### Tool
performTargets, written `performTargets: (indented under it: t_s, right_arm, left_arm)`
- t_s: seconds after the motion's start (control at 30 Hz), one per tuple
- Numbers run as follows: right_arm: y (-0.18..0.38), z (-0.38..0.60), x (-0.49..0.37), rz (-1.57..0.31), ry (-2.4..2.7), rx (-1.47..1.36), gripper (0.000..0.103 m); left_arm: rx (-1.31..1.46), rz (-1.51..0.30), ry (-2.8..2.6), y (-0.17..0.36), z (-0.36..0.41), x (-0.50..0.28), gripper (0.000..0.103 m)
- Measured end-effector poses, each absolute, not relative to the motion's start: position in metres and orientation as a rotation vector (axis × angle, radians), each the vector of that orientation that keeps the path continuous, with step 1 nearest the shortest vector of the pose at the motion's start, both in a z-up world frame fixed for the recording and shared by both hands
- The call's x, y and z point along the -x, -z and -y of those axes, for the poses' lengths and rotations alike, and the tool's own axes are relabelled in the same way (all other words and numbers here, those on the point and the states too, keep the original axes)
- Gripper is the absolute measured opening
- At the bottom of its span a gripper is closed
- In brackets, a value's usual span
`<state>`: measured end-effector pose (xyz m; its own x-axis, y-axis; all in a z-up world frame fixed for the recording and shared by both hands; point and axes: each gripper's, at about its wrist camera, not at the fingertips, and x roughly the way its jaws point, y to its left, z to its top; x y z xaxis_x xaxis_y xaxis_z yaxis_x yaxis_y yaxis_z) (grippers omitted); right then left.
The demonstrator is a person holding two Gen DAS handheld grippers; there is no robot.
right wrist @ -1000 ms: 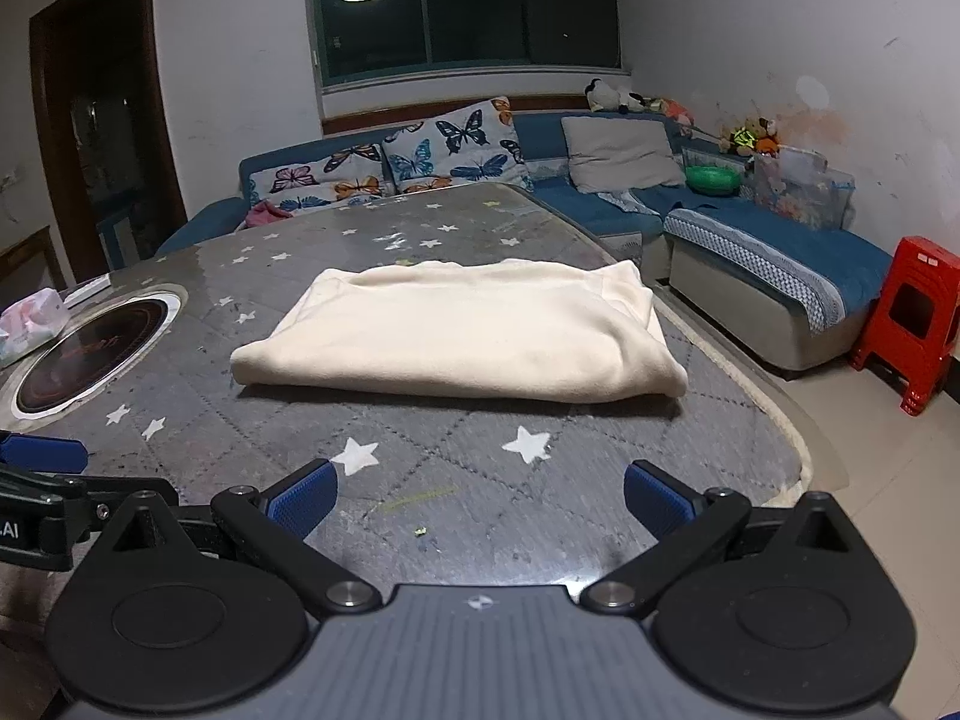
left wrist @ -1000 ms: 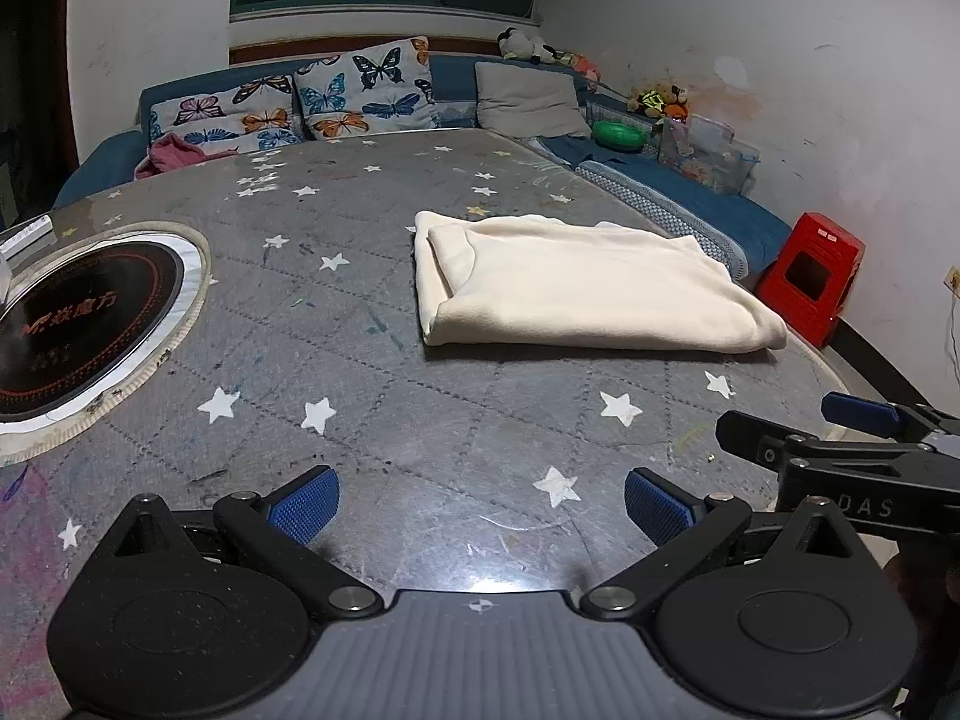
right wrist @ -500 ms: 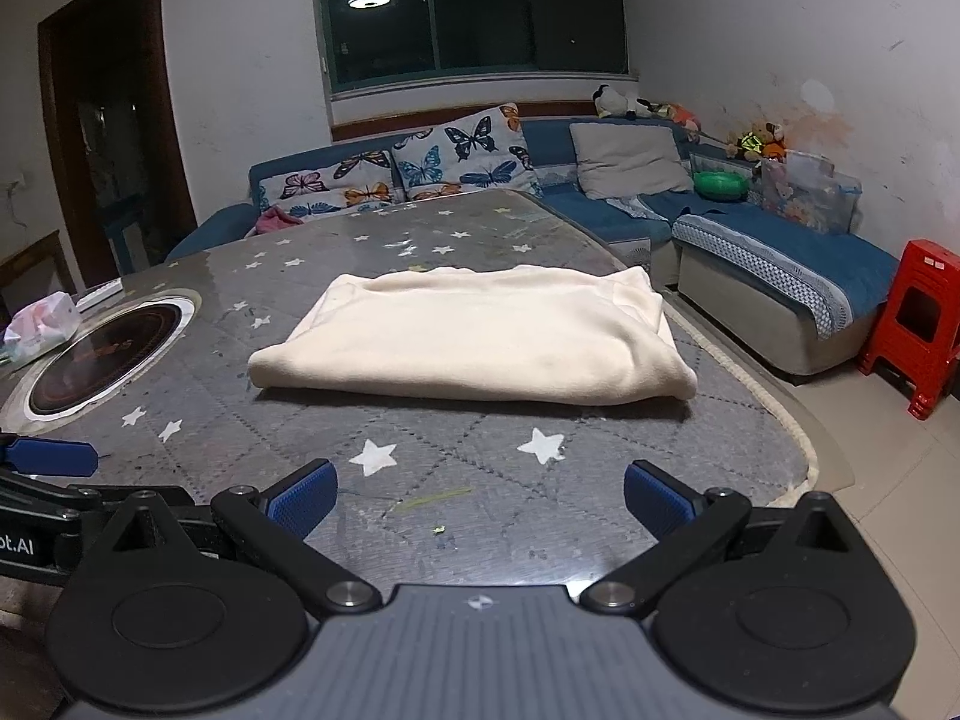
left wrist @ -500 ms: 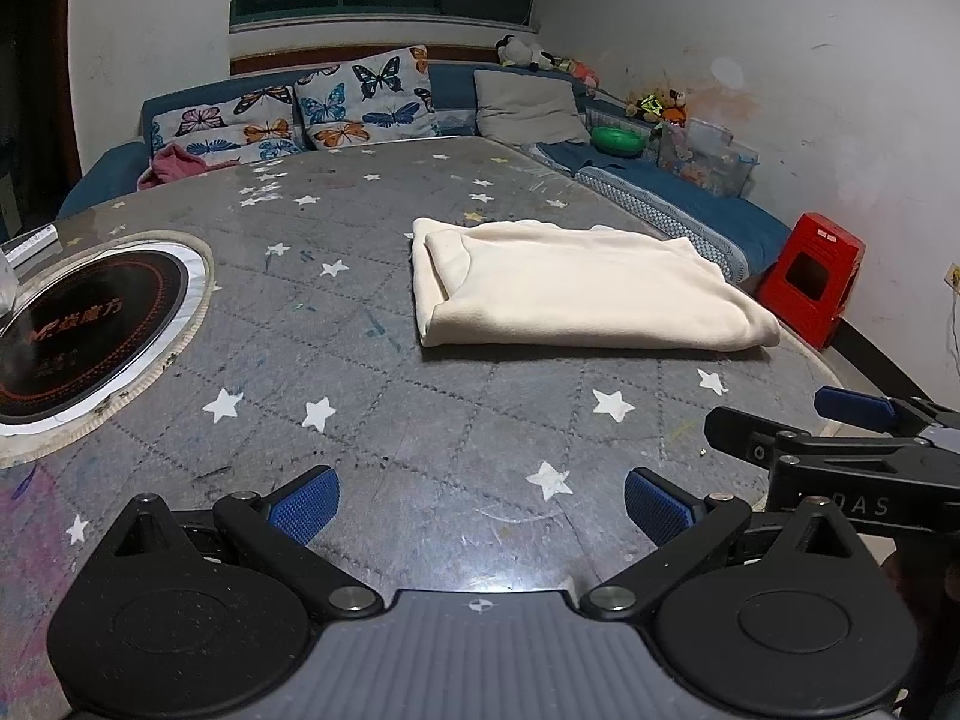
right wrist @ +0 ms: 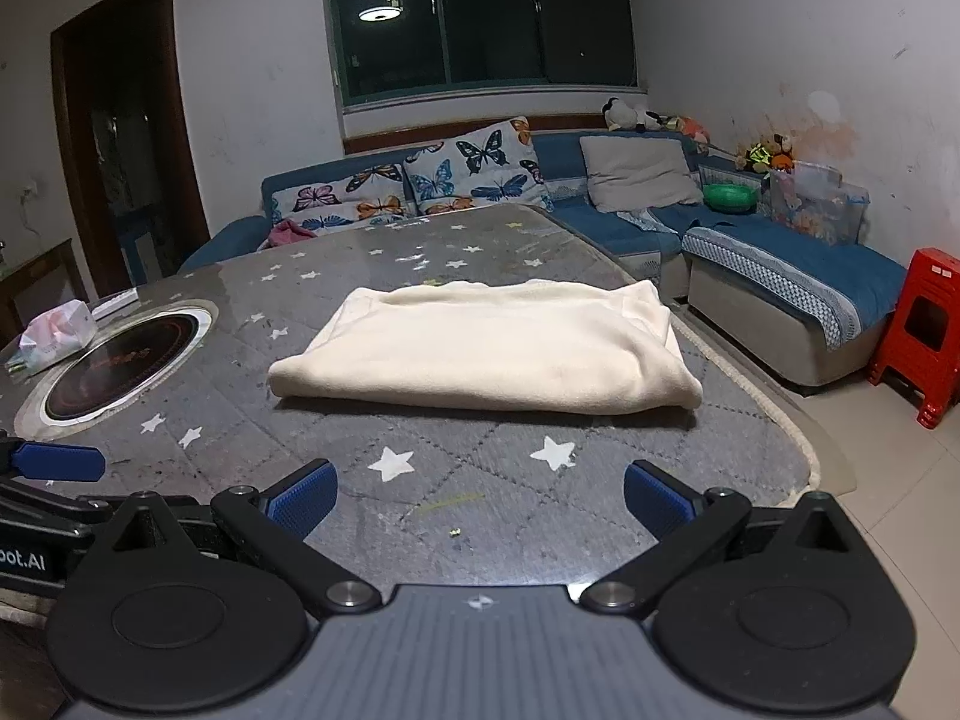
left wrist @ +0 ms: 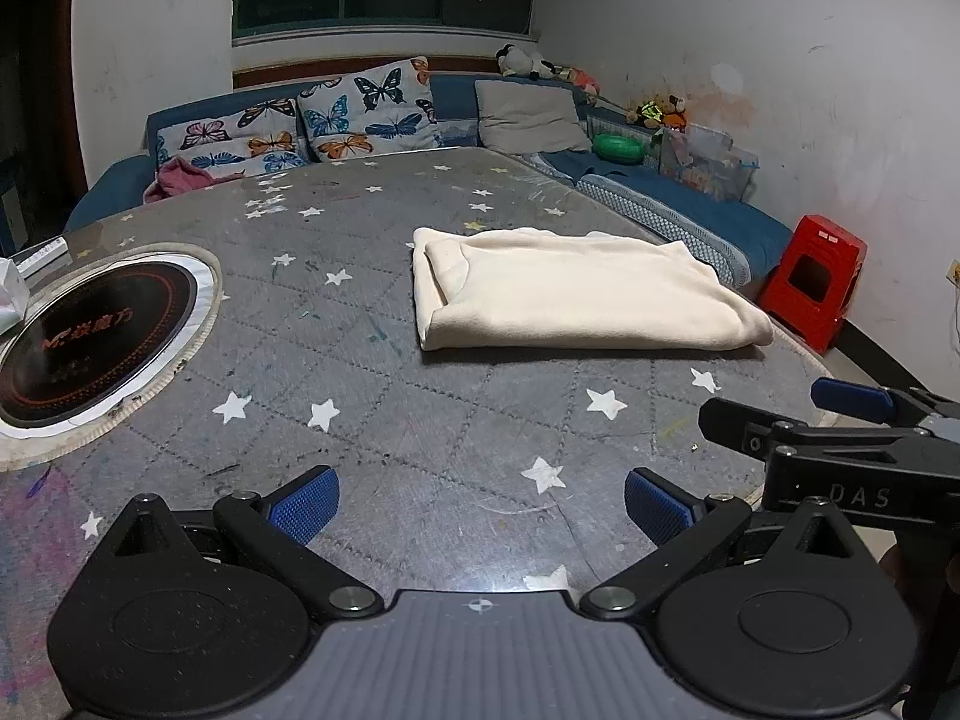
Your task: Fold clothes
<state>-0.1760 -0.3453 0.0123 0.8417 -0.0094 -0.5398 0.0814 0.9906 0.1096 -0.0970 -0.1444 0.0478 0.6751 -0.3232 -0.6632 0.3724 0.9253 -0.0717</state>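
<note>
Between folds, with left tongs and right tongs both spread wide, empty, short of the cream garment lying ahead; next, probably reaching forward to pinch its near edge.

I am standing in a home living room at night. A blue corner sofa is wrapping round from 12 to 2 o'clock, carrying butterfly cushions and soft toys. A dark window is reflecting the ceiling lamp at 12. A red plastic stool is sitting at 3, a doorway at 10.
</note>
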Motion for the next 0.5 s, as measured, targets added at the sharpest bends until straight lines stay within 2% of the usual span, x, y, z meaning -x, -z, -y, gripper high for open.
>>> performTargets:
  t_s: [0.5]
  right_arm:
    - [-0.009,0.346,0.165,-0.589,0.05,-0.137,0.103]
  left_arm:
    - [-0.076,-0.757,0.396,-0.043,0.147,0.085,0.103]
